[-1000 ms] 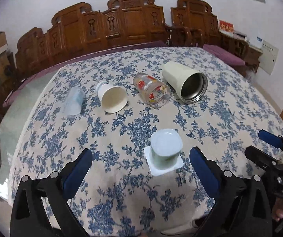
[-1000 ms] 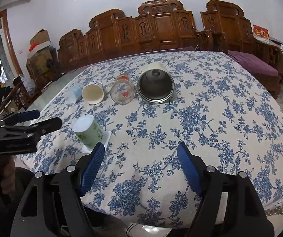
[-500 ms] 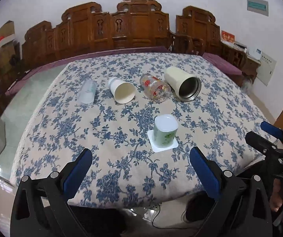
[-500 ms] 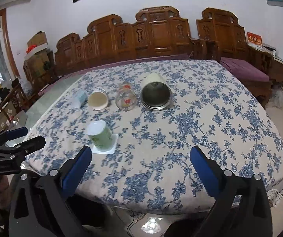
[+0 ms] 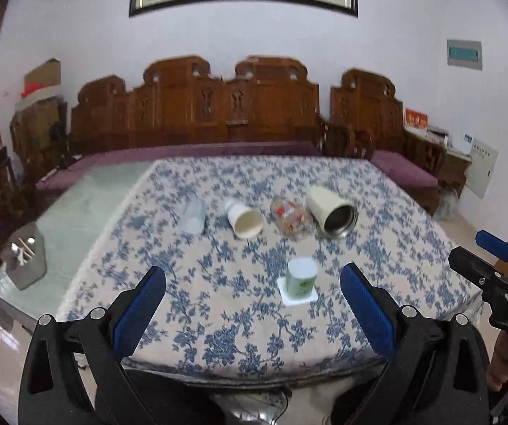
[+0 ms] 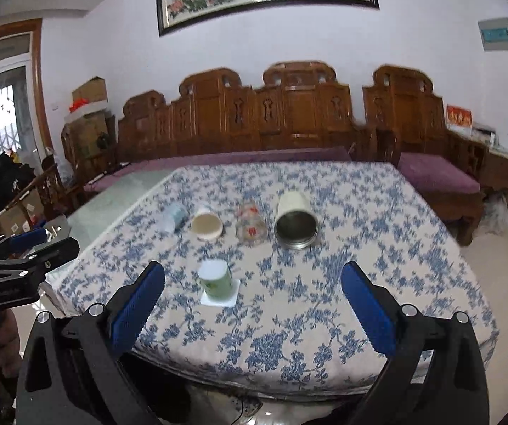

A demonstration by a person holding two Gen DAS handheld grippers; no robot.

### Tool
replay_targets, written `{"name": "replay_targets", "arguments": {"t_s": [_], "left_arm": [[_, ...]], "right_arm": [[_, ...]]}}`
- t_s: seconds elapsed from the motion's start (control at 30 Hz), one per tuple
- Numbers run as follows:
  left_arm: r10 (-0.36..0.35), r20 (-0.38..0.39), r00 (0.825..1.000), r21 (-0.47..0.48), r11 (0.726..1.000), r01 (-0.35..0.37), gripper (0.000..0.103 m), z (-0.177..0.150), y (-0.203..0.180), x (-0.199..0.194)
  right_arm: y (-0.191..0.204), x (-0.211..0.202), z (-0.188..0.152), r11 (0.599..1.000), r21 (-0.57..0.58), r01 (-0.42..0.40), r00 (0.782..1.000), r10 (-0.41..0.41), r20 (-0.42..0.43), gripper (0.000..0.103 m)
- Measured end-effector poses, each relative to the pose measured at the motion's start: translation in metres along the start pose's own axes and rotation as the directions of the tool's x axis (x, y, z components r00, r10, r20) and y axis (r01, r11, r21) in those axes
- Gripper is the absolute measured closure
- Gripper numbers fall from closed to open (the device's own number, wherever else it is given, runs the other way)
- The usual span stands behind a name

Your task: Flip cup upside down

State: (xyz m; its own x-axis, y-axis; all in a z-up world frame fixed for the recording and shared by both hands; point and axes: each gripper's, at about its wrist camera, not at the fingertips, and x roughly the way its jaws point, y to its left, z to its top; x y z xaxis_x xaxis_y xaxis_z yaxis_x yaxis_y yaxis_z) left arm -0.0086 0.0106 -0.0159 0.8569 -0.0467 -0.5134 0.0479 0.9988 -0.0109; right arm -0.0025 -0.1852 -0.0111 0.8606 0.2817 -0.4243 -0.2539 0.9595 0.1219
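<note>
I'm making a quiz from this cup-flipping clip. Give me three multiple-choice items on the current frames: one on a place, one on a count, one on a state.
1. Where does the green cup stand?
A. On a white square coaster
B. Inside the steel-lined tumbler
C. On the sofa

2. How many vessels lie on their sides in the row behind it?
A. Two
B. Four
C. Six

3. How do the jaws of the left gripper and right gripper stand?
A. Both shut on cups
B. One open, one shut
C. Both open, holding nothing

Answers:
1. A, the white coaster shows under its base.
2. B, a pale blue cup, a cream cup, a printed glass and a cream tumbler.
3. C, the blue pads are spread wide apart in each wrist view.
</note>
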Motion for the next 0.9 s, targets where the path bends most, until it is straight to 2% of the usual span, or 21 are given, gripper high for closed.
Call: {"name": "replay_targets", "arguments": {"t_s": [0.27, 0.9], "left_arm": [[0.019, 0.056, 0.998, -0.017, 1.0, -0.018, 0.008, 0.007, 0.003, -0.028], [0.024, 0.06, 0.998, -0.018, 1.0, -0.023, 0.008, 0.009, 0.006, -0.034]], "right_arm": [[0.007, -0.026, 0.012, 1.0, -0.017, 0.012, 0.998, -0.011, 0.068, 0.003], [0.008, -0.026, 0.013, 1.0, -0.014, 0.009, 0.997, -0.008, 0.074, 0.003]]}}
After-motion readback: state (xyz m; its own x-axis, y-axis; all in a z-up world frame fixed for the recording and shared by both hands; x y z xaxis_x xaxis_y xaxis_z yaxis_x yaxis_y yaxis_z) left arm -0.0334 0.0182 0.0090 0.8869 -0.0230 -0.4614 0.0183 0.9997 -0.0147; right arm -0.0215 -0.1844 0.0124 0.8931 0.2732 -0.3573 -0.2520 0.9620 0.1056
